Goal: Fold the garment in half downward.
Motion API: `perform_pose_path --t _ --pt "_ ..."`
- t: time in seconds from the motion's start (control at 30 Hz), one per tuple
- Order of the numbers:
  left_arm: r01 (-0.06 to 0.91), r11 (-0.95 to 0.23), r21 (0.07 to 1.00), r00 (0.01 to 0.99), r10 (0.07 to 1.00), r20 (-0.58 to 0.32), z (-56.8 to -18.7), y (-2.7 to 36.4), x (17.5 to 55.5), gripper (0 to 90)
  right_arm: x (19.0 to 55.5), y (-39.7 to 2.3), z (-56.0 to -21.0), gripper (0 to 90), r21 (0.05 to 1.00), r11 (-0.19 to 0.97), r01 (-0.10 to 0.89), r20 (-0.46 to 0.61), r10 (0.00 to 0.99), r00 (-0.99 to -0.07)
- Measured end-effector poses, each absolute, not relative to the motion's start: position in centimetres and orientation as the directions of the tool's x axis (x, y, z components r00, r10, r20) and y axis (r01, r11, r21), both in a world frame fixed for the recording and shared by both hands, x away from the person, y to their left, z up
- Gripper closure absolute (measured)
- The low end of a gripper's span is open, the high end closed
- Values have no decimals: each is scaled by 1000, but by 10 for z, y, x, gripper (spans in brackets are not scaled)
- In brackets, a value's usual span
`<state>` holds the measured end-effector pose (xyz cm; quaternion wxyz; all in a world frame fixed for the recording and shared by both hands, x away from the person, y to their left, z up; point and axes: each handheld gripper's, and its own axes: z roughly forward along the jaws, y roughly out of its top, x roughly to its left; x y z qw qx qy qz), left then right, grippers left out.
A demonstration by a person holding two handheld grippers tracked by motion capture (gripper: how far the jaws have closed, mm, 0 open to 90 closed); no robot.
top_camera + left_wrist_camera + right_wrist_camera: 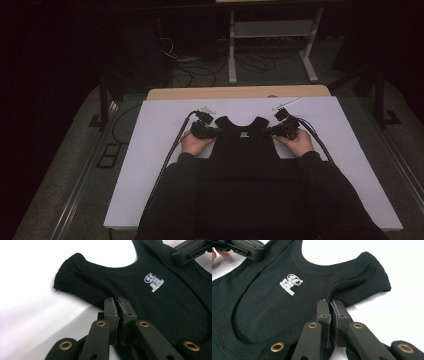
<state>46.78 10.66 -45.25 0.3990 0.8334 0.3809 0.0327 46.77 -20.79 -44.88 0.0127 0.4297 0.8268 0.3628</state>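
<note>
Vest (243, 150): 1, black | left gripper (117, 303), right gripper (331, 305): jaws clamped on its armhole edges

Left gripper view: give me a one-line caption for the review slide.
Left gripper shut on the armhole edge of a black tank top lying on a white table, white chest logo facing up.

Black tank top (244, 145) with small white logo (154, 282); white board (150, 165), black fingers (120, 315)
</note>
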Motion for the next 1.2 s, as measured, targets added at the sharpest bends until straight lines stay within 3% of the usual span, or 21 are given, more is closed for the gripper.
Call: perform_pose_path --t 0.07,0.47,0.6,1.07,1.2 --pt "629 -368 685 694 662 -281 -453 108 469 864 467 -208 -448 844 609 365 704 289 725 -626" --pt "597 -416 686 717 660 -224 -433 111 461 869 459 -210 -429 845 632 361 686 278 721 -635" --pt "607 -367 705 694 677 -245 -423 111 456 869 455 -210 -420 845 648 344 679 283 719 -635" --pt "548 -390 740 729 657 -193 -385 118 442 868 438 -209 -385 845 694 327 642 261 716 -648" --pt "557 -324 765 713 658 -240 -382 121 432 868 428 -209 -377 845 710 322 627 258 709 -656"
